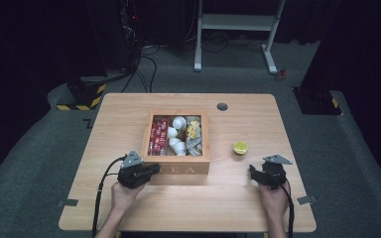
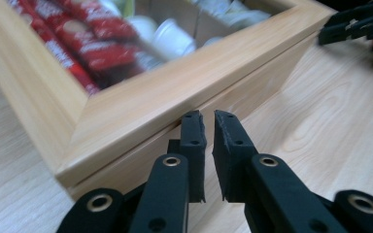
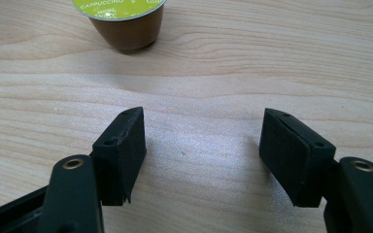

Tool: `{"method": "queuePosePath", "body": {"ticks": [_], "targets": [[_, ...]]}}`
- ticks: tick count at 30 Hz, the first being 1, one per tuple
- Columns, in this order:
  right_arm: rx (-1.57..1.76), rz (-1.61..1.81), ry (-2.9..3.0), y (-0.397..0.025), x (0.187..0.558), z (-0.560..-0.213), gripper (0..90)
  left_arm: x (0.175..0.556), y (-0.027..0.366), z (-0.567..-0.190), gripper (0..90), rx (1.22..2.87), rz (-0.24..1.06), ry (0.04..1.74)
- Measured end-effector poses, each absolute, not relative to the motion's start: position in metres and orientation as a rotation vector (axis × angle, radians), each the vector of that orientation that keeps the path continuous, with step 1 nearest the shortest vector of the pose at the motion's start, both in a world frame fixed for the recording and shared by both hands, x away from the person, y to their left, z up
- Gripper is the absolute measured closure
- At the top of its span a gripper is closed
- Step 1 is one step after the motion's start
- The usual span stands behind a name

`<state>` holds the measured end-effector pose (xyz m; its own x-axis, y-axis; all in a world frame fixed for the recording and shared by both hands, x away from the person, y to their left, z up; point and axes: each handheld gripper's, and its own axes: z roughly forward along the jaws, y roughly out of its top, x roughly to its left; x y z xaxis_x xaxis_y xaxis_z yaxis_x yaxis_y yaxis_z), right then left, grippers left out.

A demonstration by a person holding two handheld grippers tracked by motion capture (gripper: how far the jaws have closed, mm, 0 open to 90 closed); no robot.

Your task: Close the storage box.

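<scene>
Left gripper (image 2: 209, 121): jaws nearly together, a thin slit between the pads, nothing between them; tips just short of the near front corner of the wooden box (image 2: 175, 97). In the high view it (image 1: 146, 172) sits at the box's 7 o'clock corner, against the front wall (image 1: 178, 168) marked with letters. Right gripper (image 3: 204, 141): jaws spread wide, holding nothing, bare table (image 3: 199, 87) between the pads. A coffee capsule (image 3: 126, 24), brown cup with green "Cappuccino" lid, stands upright at 11 o'clock ahead of the jaws, apart from them. High view: right gripper (image 1: 258, 173) lies near the table's 4 o'clock, capsule (image 1: 240, 147) at its 11 o'clock, just right of the box. Box compartments hold red sachets (image 1: 158, 134), white cups (image 1: 176, 136), yellow-grey packets (image 1: 194, 135).
</scene>
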<state>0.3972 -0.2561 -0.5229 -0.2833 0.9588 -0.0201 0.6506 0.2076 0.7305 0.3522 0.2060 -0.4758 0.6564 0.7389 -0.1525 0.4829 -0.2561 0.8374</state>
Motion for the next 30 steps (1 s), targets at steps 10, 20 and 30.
{"method": "queuePosePath", "body": {"ticks": [10,20,30], "targets": [[1.49,0.855,2.011,-0.256,0.397,-0.523,33.2,0.353,0.213,-0.456,80.0,1.858,0.373,0.949],[1.49,0.855,2.011,-0.256,0.397,-0.523,33.2,0.364,0.226,-0.453,77.7,1.856,0.401,1.016],[1.49,0.855,2.011,-0.256,0.397,-0.523,33.2,0.366,0.227,-0.45,71.4,1.853,0.414,1.019]]}}
